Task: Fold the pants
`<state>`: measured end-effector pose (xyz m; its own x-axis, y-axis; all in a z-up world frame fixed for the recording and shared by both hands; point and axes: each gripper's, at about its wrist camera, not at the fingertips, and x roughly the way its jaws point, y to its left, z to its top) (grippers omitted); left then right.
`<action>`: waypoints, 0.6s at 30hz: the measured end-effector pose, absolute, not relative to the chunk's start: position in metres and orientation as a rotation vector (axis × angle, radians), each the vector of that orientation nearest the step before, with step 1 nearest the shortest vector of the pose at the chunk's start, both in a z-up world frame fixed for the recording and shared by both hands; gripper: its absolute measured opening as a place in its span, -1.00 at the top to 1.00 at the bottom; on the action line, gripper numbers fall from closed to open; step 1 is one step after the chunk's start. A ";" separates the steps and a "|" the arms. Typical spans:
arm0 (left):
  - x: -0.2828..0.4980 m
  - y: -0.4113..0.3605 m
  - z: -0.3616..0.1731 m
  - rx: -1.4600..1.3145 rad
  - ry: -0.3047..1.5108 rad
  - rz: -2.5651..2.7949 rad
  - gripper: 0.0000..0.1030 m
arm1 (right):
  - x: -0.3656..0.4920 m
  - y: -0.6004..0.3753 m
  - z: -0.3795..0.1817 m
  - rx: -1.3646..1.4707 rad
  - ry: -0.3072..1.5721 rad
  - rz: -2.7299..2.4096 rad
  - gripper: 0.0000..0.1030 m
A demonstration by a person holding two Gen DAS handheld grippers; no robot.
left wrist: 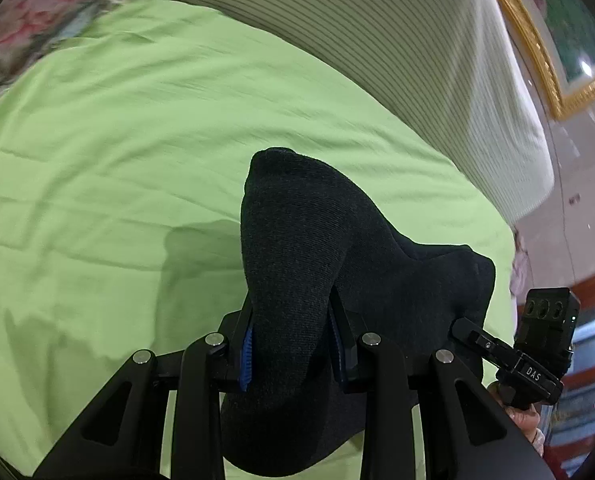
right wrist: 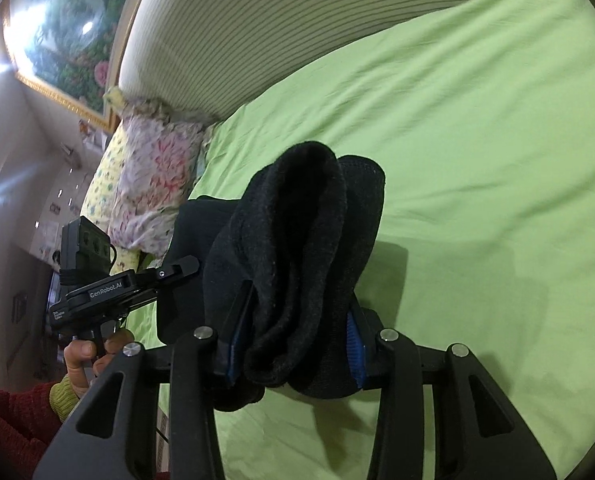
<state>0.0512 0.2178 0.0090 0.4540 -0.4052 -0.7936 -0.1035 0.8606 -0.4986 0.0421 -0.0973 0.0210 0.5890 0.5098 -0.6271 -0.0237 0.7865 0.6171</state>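
Observation:
Black knit pants (left wrist: 297, 232) hang bunched above a light green bed sheet (left wrist: 137, 140). My left gripper (left wrist: 293, 320) is shut on a thick fold of them, and its blue pads (left wrist: 246, 356) press the cloth from both sides. In the right wrist view my right gripper (right wrist: 297, 336) is shut on another bunch of the same pants (right wrist: 297, 220). The cloth stands up past the fingers and hides their tips. Each view shows the other gripper at its edge, the right one (left wrist: 463, 326) and the left one (right wrist: 187, 266), reaching into the cloth. The pants span between the two.
The green sheet (right wrist: 477, 140) covers the bed under both grippers. A striped padded headboard (left wrist: 397, 40) runs along the far side. A floral pillow (right wrist: 149, 184) lies by it, under a gold-framed painting (right wrist: 65, 40). A person's hand (right wrist: 81, 356) with a red sleeve holds the left gripper.

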 end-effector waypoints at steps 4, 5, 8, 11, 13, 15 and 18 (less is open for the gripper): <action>0.050 0.242 0.009 -0.532 1.081 -0.152 0.42 | 0.062 -0.076 0.021 0.566 0.910 0.357 0.17; 0.051 0.247 0.009 -0.527 1.078 -0.141 0.42 | 0.068 -0.071 0.021 0.559 0.913 0.359 0.17; 0.055 0.259 0.007 -0.520 1.070 -0.117 0.42 | 0.079 -0.063 0.020 0.547 0.919 0.359 0.17; 0.063 0.264 0.005 -0.521 1.065 -0.101 0.42 | 0.089 -0.055 0.018 0.528 0.925 0.361 0.17; 0.067 0.271 0.004 -0.519 1.062 -0.094 0.42 | 0.096 -0.052 0.017 0.524 0.927 0.360 0.17; 0.071 0.272 0.001 -0.513 1.062 -0.089 0.42 | 0.101 -0.050 0.015 0.519 0.931 0.360 0.17; 0.076 0.275 -0.003 -0.503 1.066 -0.087 0.42 | 0.109 -0.046 0.011 0.521 0.941 0.355 0.17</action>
<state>0.0758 0.2753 -0.0028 0.4915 -0.3060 -0.8153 -0.1703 0.8844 -0.4346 0.1087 -0.0459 0.0107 0.5460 0.5036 -0.6696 -0.0636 0.8218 0.5662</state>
